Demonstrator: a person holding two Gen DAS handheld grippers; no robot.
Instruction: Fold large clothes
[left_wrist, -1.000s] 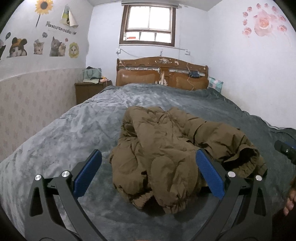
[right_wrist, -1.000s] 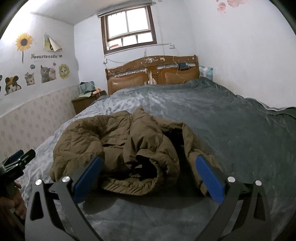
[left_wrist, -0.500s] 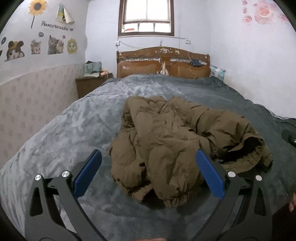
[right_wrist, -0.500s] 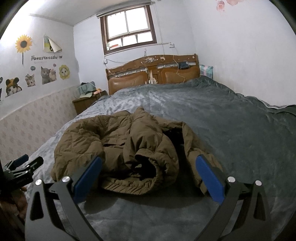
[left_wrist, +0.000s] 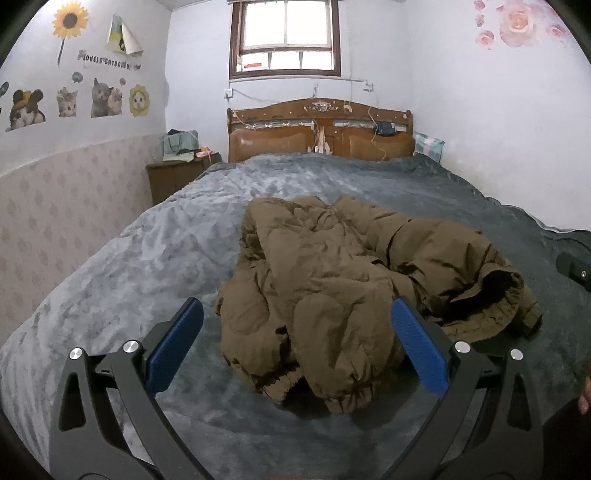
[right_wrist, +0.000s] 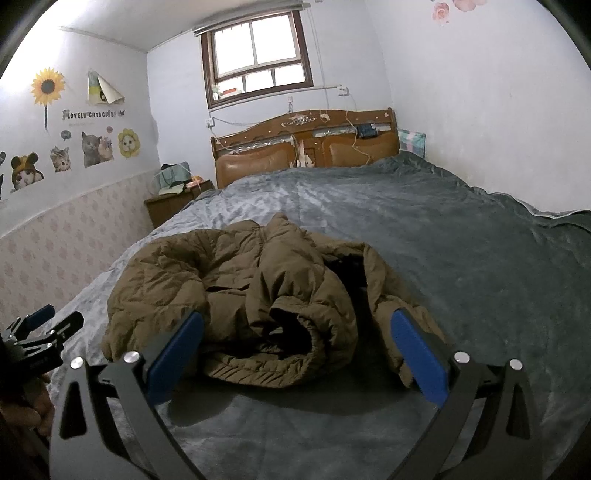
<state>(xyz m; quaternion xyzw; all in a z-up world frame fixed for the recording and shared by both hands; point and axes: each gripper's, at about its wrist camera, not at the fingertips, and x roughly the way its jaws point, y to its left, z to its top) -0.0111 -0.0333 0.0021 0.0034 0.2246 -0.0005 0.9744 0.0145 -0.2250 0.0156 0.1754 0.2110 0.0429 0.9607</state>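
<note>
- Your left gripper (left_wrist: 295, 334): jaws spread wide, blue pads (left_wrist: 175, 345) well apart, nothing between them in contact. It hangs above the near end of the jacket (left_wrist: 354, 291), no grip on fabric.
- Your right gripper (right_wrist: 295, 341): jaws also wide open, empty. Blue pads (right_wrist: 419, 356) sit either side of the jacket's near edge in view; can't tell if they touch cloth.
- Jacket: brown, quilted, lying crumpled in a heap on the grey blanket (left_wrist: 129, 266), approx. centre of the bed, toward the near end. Unfolded; dark lining shows at an opening (right_wrist: 291, 334) facing the right gripper.
- In the left wrist view, a ribbed cuff/hem (left_wrist: 343, 397) lies at the nearest point of the heap, just ahead of the jaws.
- Each tool shows in the other's cam: right gripper at the right edge of the left view (left_wrist: 574, 269), left gripper at the left edge of the right view (right_wrist: 40, 334), w/ a hand (right_wrist: 35, 410) below it.
- Bkgd: wooden headboard (left_wrist: 319, 129) at the far end, window (left_wrist: 284, 38) above it, nightstand (left_wrist: 175, 179) far left, cat stickers (left_wrist: 85, 101) on the left wall.
</note>
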